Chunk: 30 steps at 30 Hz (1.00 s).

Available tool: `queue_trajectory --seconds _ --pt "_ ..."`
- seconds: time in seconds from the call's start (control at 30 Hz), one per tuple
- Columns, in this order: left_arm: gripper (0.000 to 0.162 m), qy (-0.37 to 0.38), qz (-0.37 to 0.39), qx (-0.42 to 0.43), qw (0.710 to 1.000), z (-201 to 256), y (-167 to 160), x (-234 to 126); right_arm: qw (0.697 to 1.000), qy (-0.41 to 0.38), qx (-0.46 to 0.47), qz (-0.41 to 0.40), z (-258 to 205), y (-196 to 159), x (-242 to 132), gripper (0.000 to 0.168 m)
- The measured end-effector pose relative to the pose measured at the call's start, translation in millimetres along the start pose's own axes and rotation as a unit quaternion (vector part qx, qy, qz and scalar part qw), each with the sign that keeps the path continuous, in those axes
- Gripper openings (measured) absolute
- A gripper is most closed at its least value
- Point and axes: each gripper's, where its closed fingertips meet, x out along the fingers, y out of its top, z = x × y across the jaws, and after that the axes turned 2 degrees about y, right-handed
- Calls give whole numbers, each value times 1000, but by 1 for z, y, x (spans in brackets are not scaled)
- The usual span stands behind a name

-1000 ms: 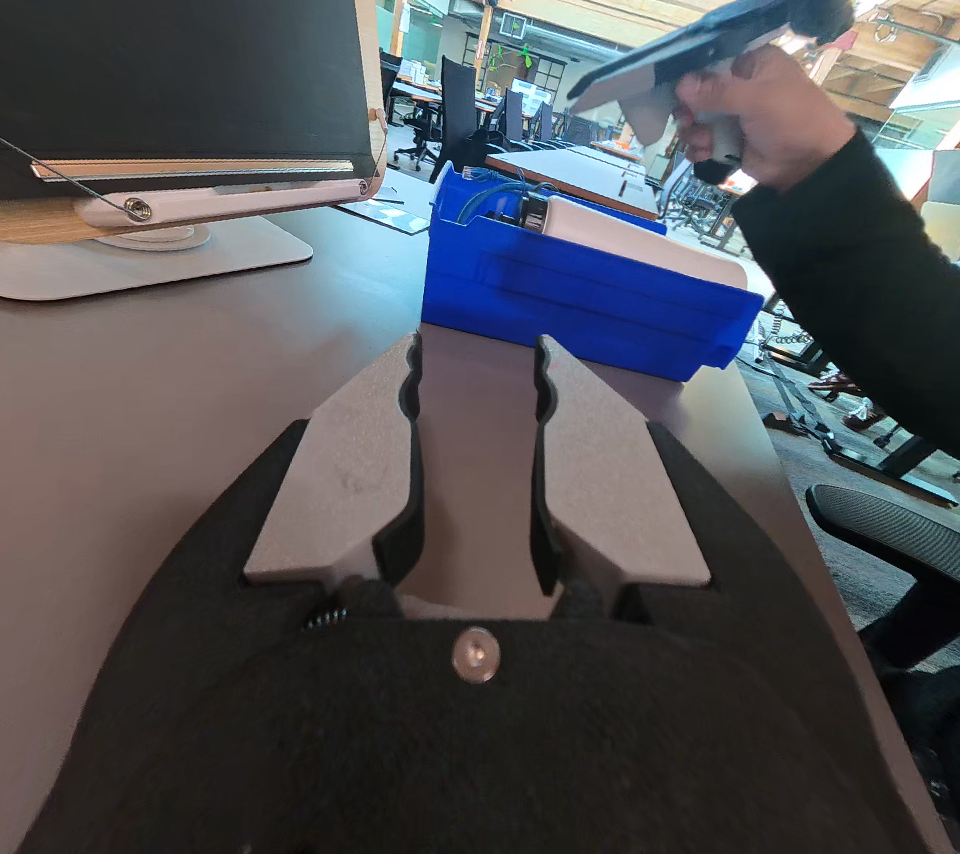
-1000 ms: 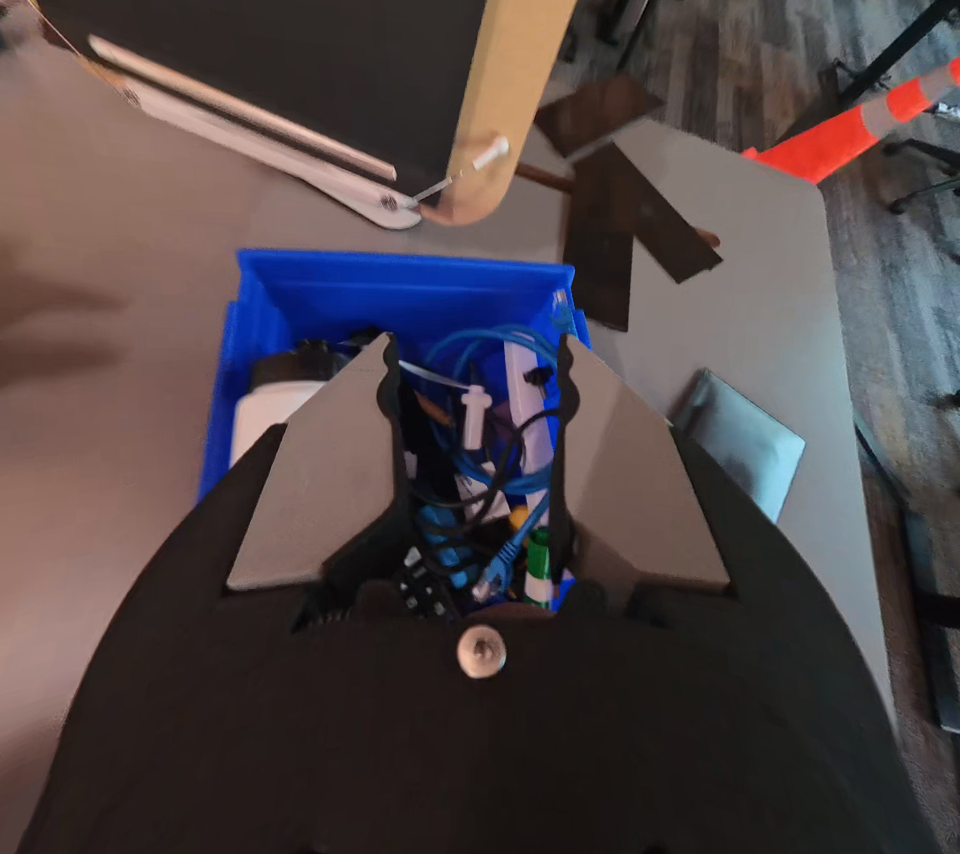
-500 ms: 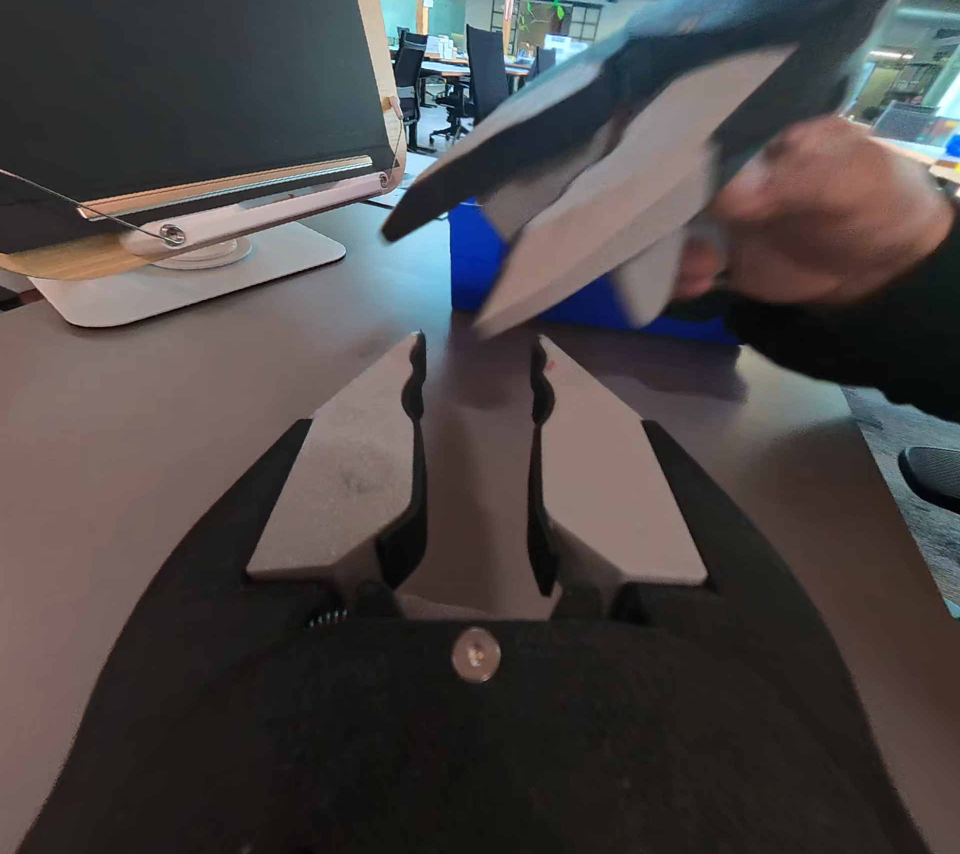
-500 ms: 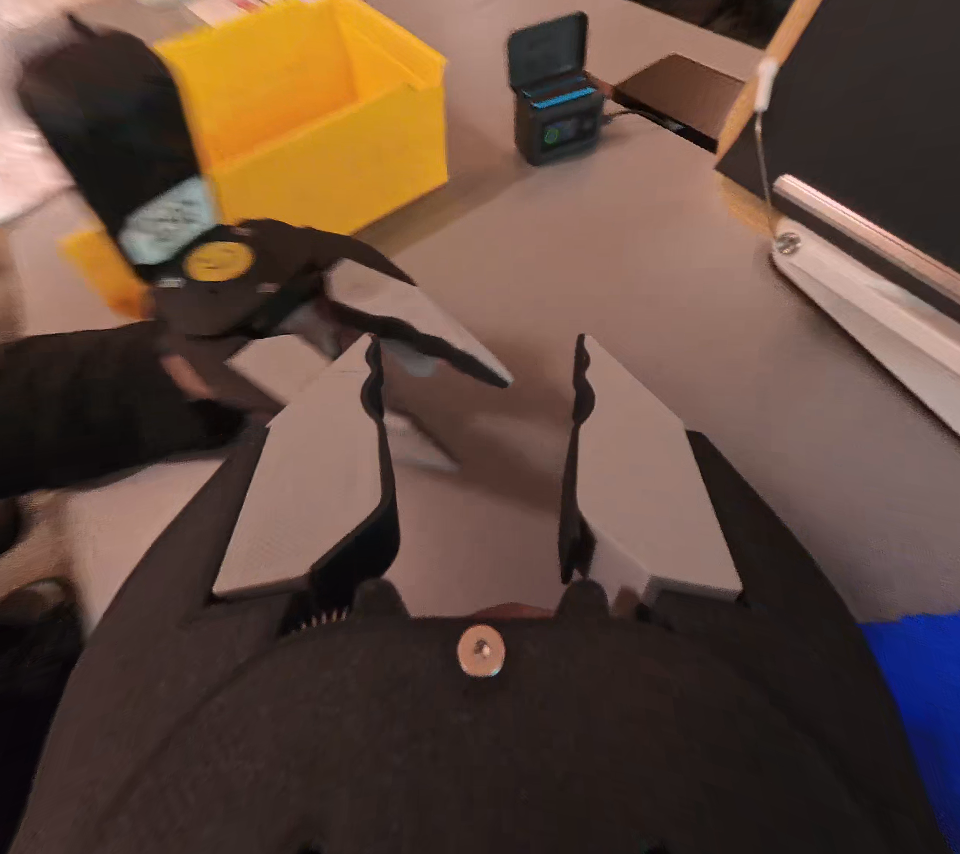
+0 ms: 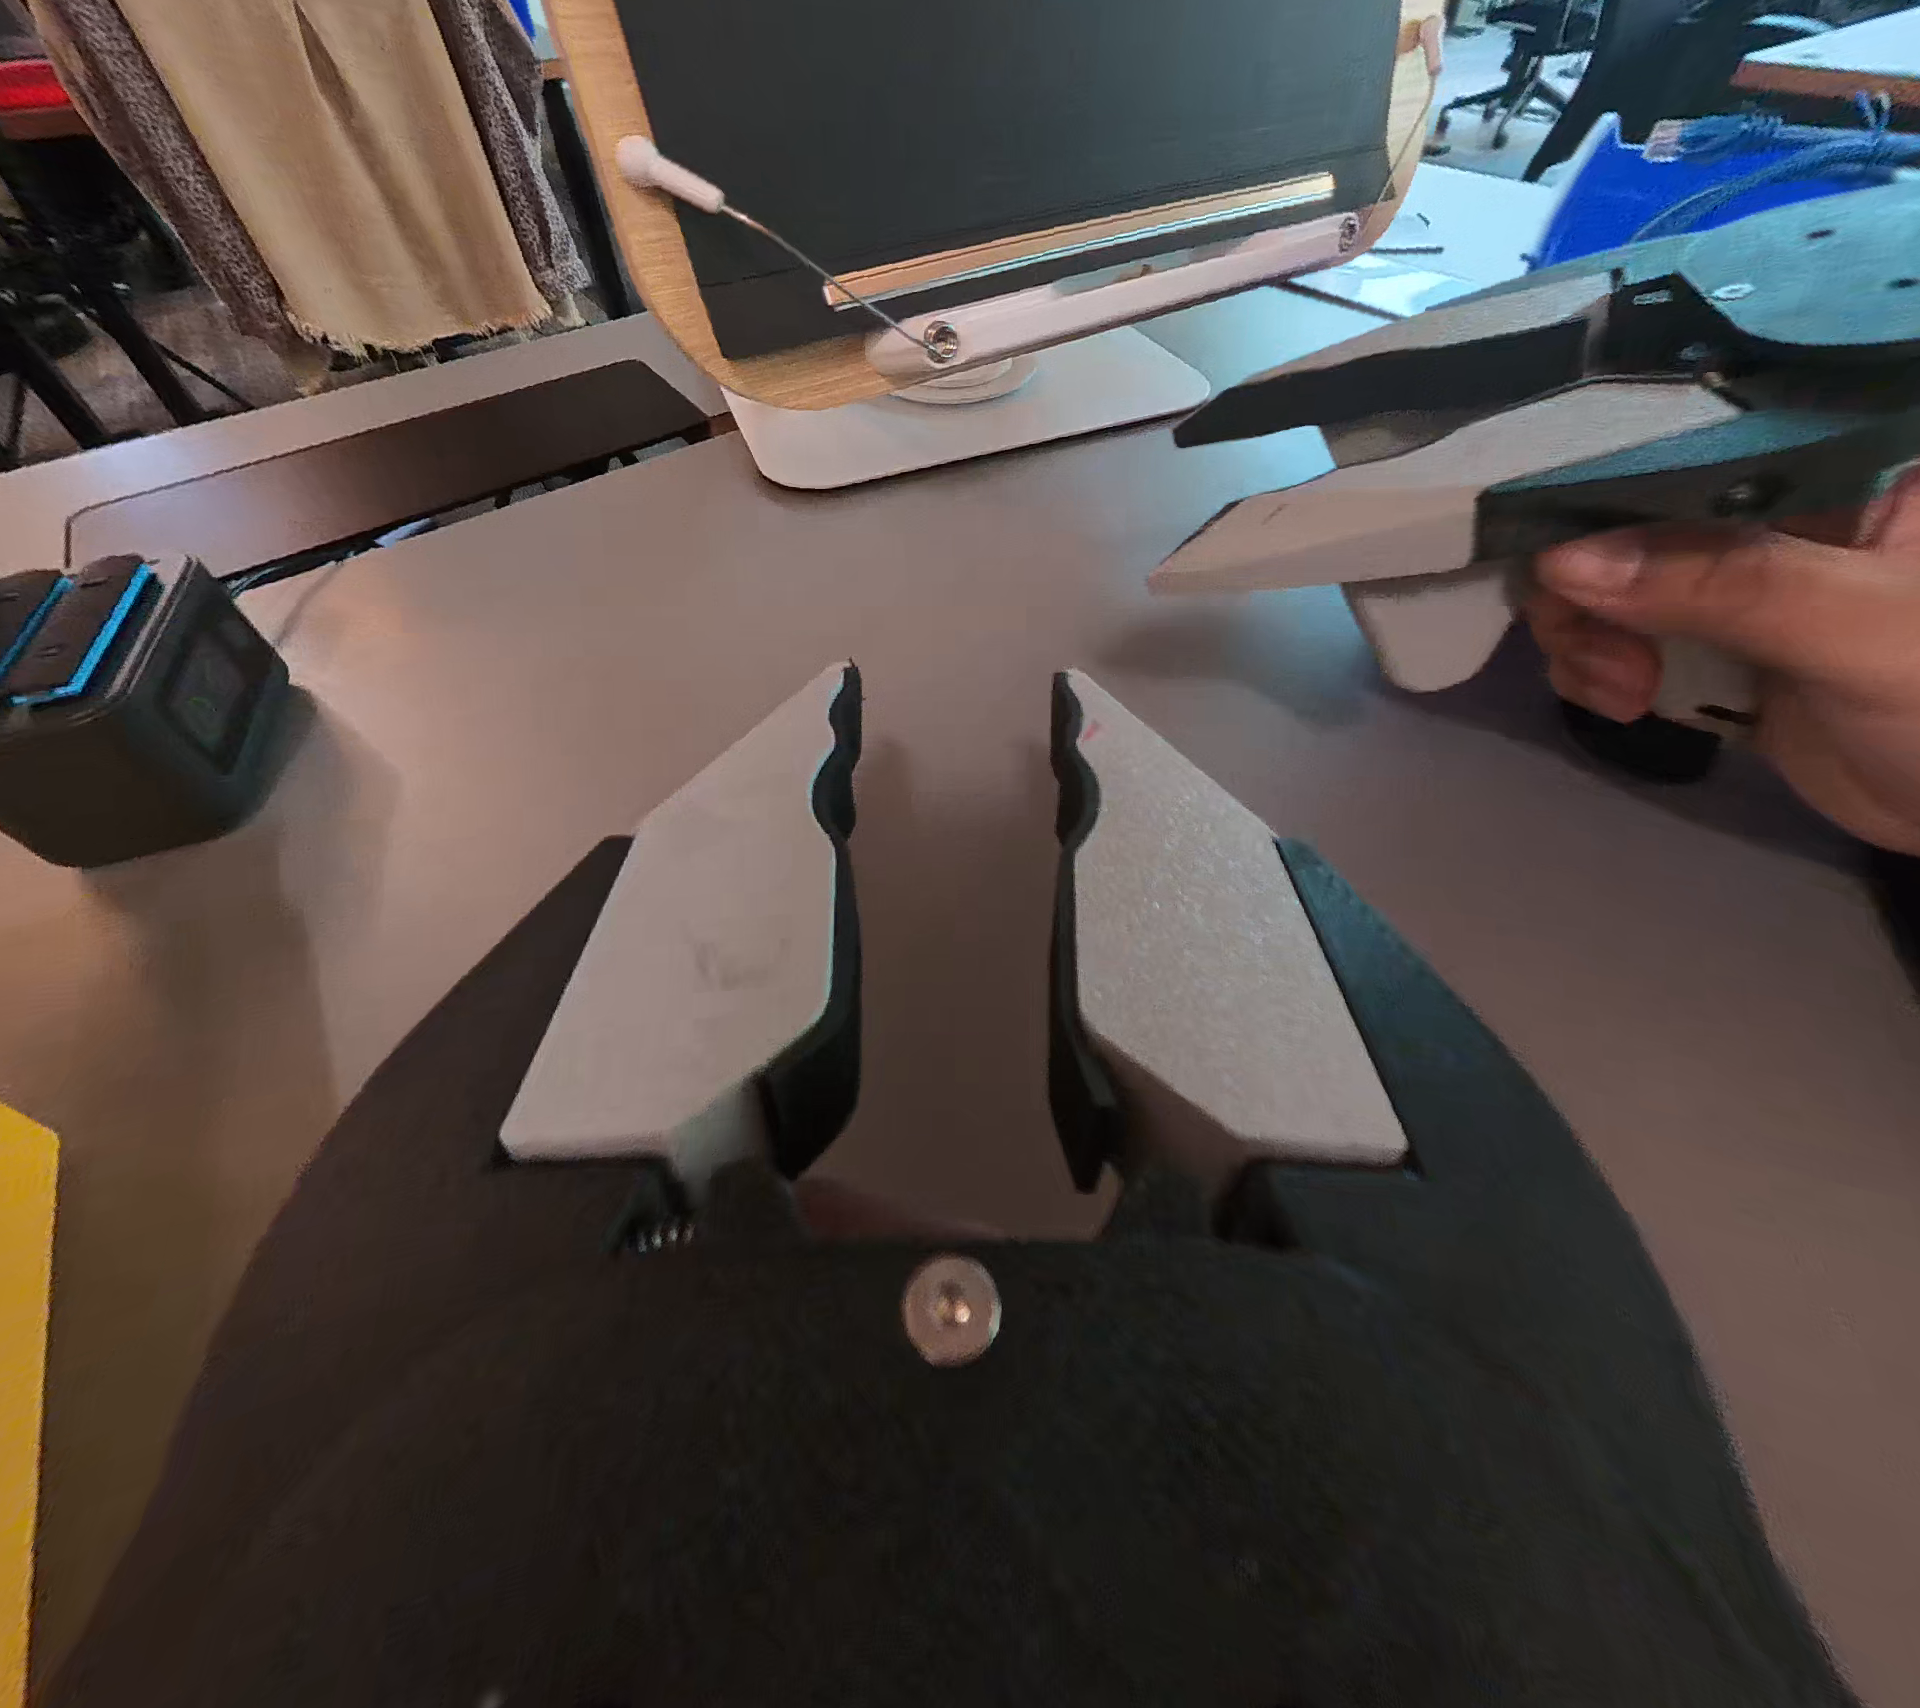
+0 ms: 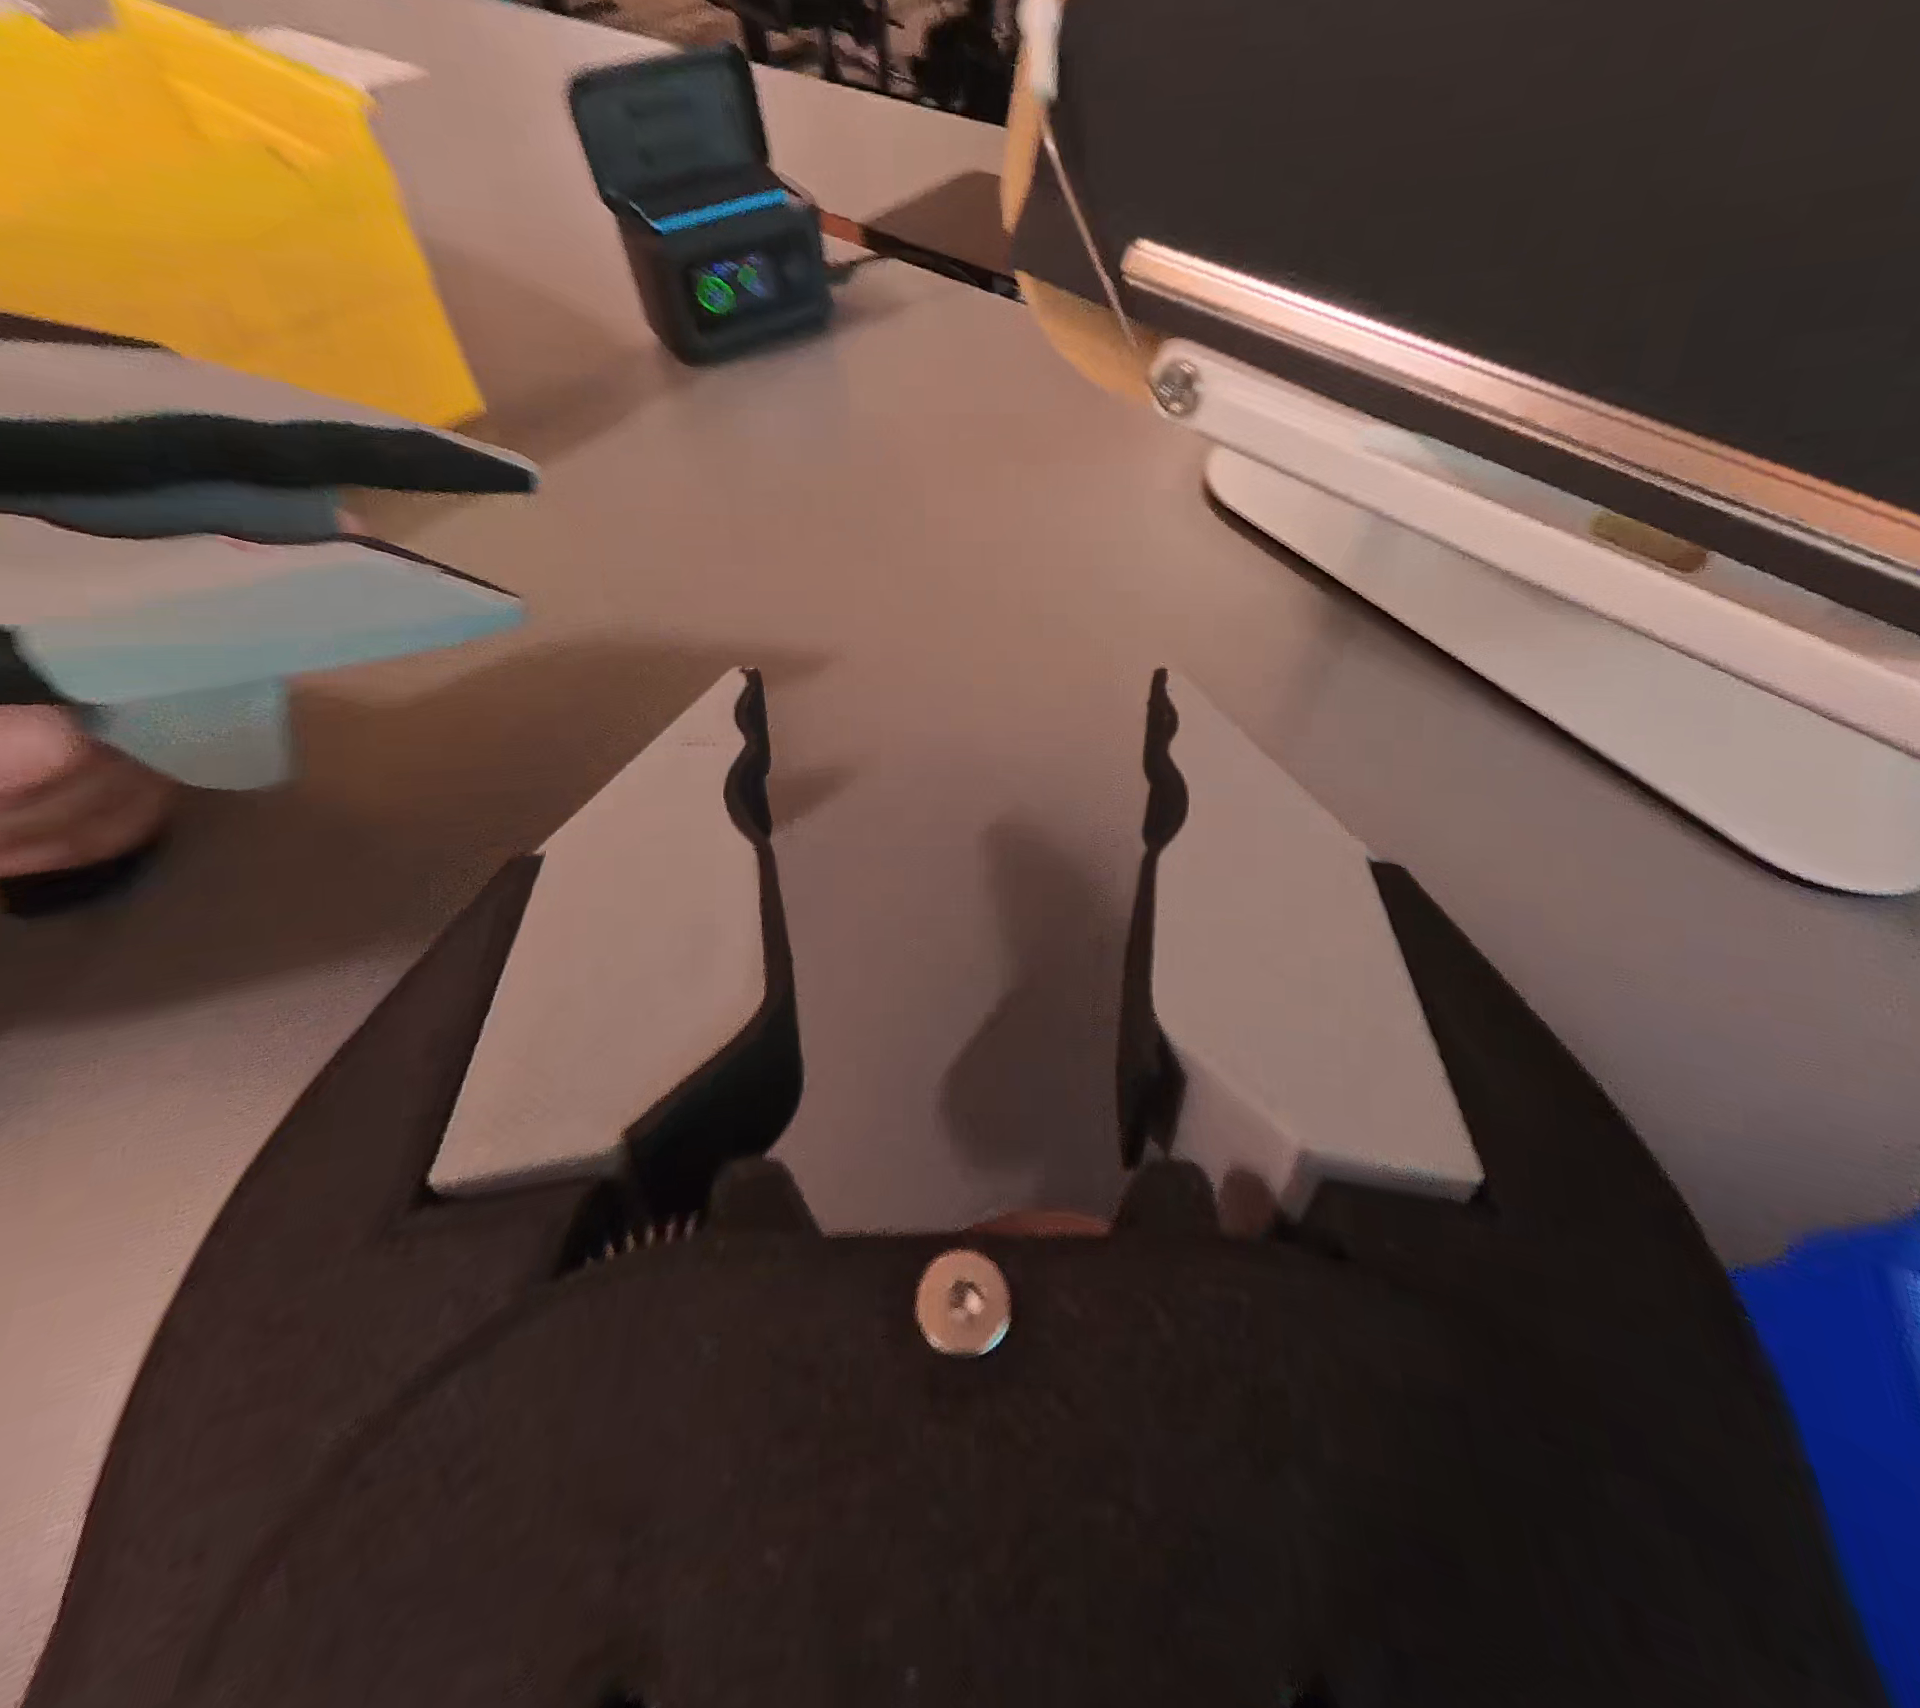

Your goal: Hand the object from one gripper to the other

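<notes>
My left gripper (image 5: 954,692) is open and empty, low over the grey table (image 5: 623,619). My right gripper (image 6: 954,692) is open wider and also empty. Each shows in the other's view: the right gripper (image 5: 1169,510), held by a hand (image 5: 1766,671), comes in from the right pointing left. The left gripper (image 6: 520,541) comes in from the left pointing right. Their tips are apart. No object sits between either pair of fingers. A blue bin (image 5: 1621,193) with blue cable (image 5: 1766,131) stands at the far right, and its corner shows in the right wrist view (image 6: 1839,1398).
A black screen with a wooden frame (image 5: 987,48) on a white base (image 5: 966,422) stands straight ahead, also in the right wrist view (image 6: 1507,100). A black charger case (image 5: 125,713) (image 6: 727,256) sits at the left. A yellow bin (image 6: 208,224) is beside it. Between my left fingertips and the black charger case (image 5: 125,713) there is roughly 20 cm. Look for it in the right wrist view (image 6: 659,257) too.
My right gripper left the space over the blue bin and came down low over the table. My left gripper swung left, from facing the blue bin to facing the screen. Both stay open.
</notes>
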Motion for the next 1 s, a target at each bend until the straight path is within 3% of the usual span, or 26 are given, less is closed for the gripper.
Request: queue_trajectory --seconds 0.33,0.53,1.0 --pt "38 -7 -5 68 998 16 -3 -6 999 -42 9 -29 17 -16 8 67" --pt "40 -7 -22 75 997 16 -8 -3 998 -31 39 -40 20 -19 10 68" --pt "41 4 -24 114 993 17 -10 -3 998 10 12 -66 3 -25 18 64"
